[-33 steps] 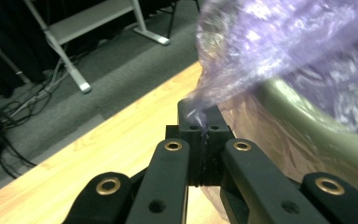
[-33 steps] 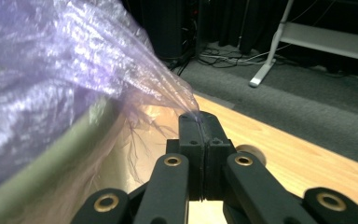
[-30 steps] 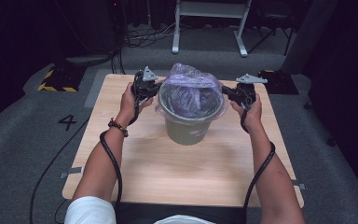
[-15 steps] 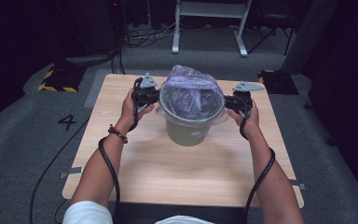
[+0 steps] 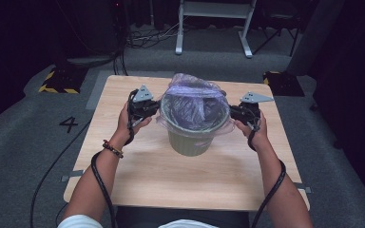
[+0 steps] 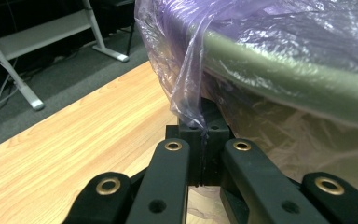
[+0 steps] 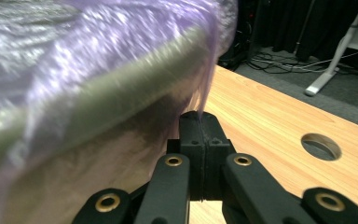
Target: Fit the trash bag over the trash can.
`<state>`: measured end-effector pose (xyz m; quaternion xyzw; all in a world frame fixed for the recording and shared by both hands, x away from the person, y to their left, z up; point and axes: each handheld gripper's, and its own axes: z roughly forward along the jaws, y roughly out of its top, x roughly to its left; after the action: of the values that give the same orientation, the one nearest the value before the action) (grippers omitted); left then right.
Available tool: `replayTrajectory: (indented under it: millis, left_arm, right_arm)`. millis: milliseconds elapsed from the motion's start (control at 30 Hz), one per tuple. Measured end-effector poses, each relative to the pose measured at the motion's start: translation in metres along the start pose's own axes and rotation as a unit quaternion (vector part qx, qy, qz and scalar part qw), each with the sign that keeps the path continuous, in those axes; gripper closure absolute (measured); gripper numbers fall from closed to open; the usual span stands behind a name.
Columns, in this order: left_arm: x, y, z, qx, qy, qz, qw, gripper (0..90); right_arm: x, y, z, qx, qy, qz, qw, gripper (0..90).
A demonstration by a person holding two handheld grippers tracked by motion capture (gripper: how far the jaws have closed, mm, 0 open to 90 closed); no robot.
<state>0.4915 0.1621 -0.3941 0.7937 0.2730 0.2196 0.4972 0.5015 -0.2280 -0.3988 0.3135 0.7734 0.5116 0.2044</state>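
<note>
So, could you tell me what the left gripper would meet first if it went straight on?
Most likely the green bin: the left gripper, shut on the purple bag, points under its rim, though depth is unclear.

1. The bag [image 5: 195, 102] I pinched was see-through purple, crinkled with pale glints.
2. The bin [image 5: 190, 142] under it was dull olive green, its rim [image 6: 284, 74] the same shade.
3. My left gripper [image 6: 204, 133] and right gripper [image 7: 200, 133] were black, with brass-coloured rivets and grey plates on top.
4. The table [image 5: 123, 161] was light wood with fine streaked grain.
5. The floor [image 5: 28, 142] was grey, marked with a black 4 [image 5: 69, 124].
6. A yellow-and-black striped block [image 5: 57, 83] sat beyond the table.
</note>
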Motion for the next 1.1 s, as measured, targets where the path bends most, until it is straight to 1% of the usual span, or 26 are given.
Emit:
replayTrajectory:
  millis: [67, 100, 167, 200, 267, 333, 367, 467, 500, 533, 567, 600, 633, 667, 700, 733, 833, 933, 967, 1000, 1033, 1067, 1100]
  left_arm:
    - [0.0, -0.002, -0.005, -0.003, 0.005, 0.002, 1.0, 89.4]
    - [0.0, -0.002, -0.008, -0.006, 0.011, 0.0, 0.9999, 88.3]
    - [0.002, -0.002, -0.016, -0.008, 0.027, -0.005, 0.9996, 81.0]
    - [0.004, -0.002, -0.019, -0.011, 0.032, -0.003, 0.9994, 77.9]
    - [0.006, 0.0, -0.027, -0.014, 0.056, -0.003, 0.9983, 65.5]
    - [0.008, 0.002, -0.036, -0.026, 0.064, -0.006, 0.9976, 56.4]
    - [0.008, 0.004, -0.04, -0.032, 0.071, -0.004, 0.997, 51.0]
    - [0.007, 0.01, -0.052, -0.04, 0.084, 0.013, 0.9956, 42.2]
    - [0.006, 0.012, -0.055, -0.041, 0.091, 0.018, 0.9949, 40.2]
    - [0.006, 0.014, -0.059, -0.044, 0.089, 0.02, 0.9949, 39.3]
    - [0.005, 0.016, -0.062, -0.05, 0.08, 0.021, 0.9953, 37.1]
    - [0.004, 0.018, -0.064, -0.054, 0.079, 0.024, 0.9951, 35.1]
    - [0.004, 0.02, -0.066, -0.056, 0.077, 0.025, 0.9952, 35.1]
    - [0.002, 0.022, -0.067, -0.056, 0.068, 0.03, 0.9957, 35.1]
    - [0.0, 0.024, -0.066, -0.055, 0.065, 0.039, 0.9956, 34.3]
    - [-0.002, 0.027, -0.065, -0.052, 0.062, 0.046, 0.9956, 33.8]
    - [-0.006, 0.035, -0.058, -0.044, 0.049, 0.062, 0.9959, 32.9]
    - [-0.006, 0.043, -0.048, -0.035, 0.04, 0.069, 0.9962, 32.6]
    - [-0.006, 0.045, -0.044, -0.034, 0.037, 0.068, 0.9964, 32.5]
    - [-0.004, 0.049, -0.04, -0.026, 0.04, 0.07, 0.9964, 32.5]
    - [-0.003, 0.051, -0.038, -0.024, 0.041, 0.07, 0.9964, 32.5]
    - [-0.002, 0.053, -0.035, -0.025, 0.039, 0.069, 0.9966, 33.7]
    - [-0.001, 0.054, -0.033, -0.027, 0.037, 0.065, 0.9968, 37.9]
  right_arm:
    - [0.0, -0.002, -0.005, -0.003, -0.003, -0.001, 1.0, 89.7]
    - [0.0, -0.003, -0.008, -0.004, -0.007, -0.001, 1.0, 89.7]
    - [-0.002, -0.003, -0.014, -0.008, -0.016, -0.003, 0.9998, 89.2]
    - [-0.003, -0.003, -0.017, -0.01, -0.021, -0.004, 0.9997, 88.9]
    - [-0.005, -0.001, -0.023, -0.016, -0.03, -0.005, 0.9994, 87.5]
    - [-0.005, 0.001, -0.03, -0.019, -0.041, -0.013, 0.9989, 83.7]
    - [-0.006, 0.002, -0.033, -0.022, -0.047, -0.017, 0.9985, 82.1]
    - [-0.007, 0.007, -0.042, -0.033, -0.061, -0.019, 0.9974, 74.2]
    - [-0.007, 0.009, -0.045, -0.037, -0.063, -0.018, 0.9972, 74.1]
    - [-0.007, 0.011, -0.047, -0.038, -0.061, -0.021, 0.9972, 73.3]
    - [-0.007, 0.013, -0.049, -0.04, -0.062, -0.024, 0.997, 71.3]
    - [-0.007, 0.015, -0.05, -0.041, -0.063, -0.024, 0.9968, 68.1]
    - [-0.006, 0.017, -0.052, -0.043, -0.064, -0.024, 0.9967, 66.3]
    - [-0.005, 0.019, -0.052, -0.045, -0.064, -0.023, 0.9966, 63.7]
    - [-0.005, 0.021, -0.052, -0.045, -0.065, -0.026, 0.9965, 60.8]
    - [-0.004, 0.023, -0.051, -0.044, -0.065, -0.027, 0.9965, 59.9]
    - [-0.003, 0.029, -0.048, -0.045, -0.055, -0.035, 0.9969, 51.1]
    - [-0.001, 0.037, -0.043, -0.051, -0.045, -0.03, 0.9973, 42.5]
    - [-0.001, 0.039, -0.042, -0.05, -0.041, -0.028, 0.9975, 40.4]
    - [0.0, 0.042, -0.04, -0.052, -0.035, -0.028, 0.9976, 37.4]
    - [0.001, 0.045, -0.038, -0.05, -0.029, -0.027, 0.9979, 35.6]
    - [0.001, 0.046, -0.036, -0.048, -0.025, -0.029, 0.9981, 35.1]
    - [0.002, 0.049, -0.034, -0.047, -0.018, -0.033, 0.9982, 34.6]
